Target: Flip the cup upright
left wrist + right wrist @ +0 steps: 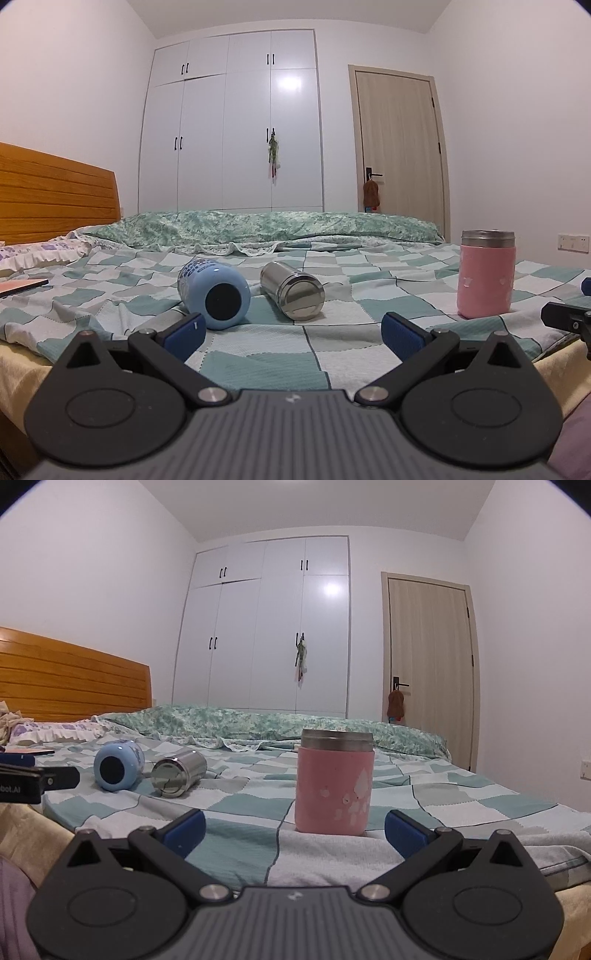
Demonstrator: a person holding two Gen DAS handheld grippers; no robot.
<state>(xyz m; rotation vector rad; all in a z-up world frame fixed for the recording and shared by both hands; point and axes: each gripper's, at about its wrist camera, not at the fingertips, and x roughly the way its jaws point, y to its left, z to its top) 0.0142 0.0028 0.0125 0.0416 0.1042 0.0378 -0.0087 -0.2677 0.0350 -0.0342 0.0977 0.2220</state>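
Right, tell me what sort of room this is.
A bedroom, by the look of it: a bed with a checked cover and wooden headboard, white built-in wardrobes behind it, and a door. Three cups lie or stand on the bed.

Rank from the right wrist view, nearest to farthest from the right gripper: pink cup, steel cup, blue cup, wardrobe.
1. Pink cup: upright, just ahead of the open right gripper, roughly centred.
2. Steel cup: on its side, farther back left.
3. Blue cup: on its side, left of the steel one; depth too close to call between them.
4. Wardrobe: far wall.
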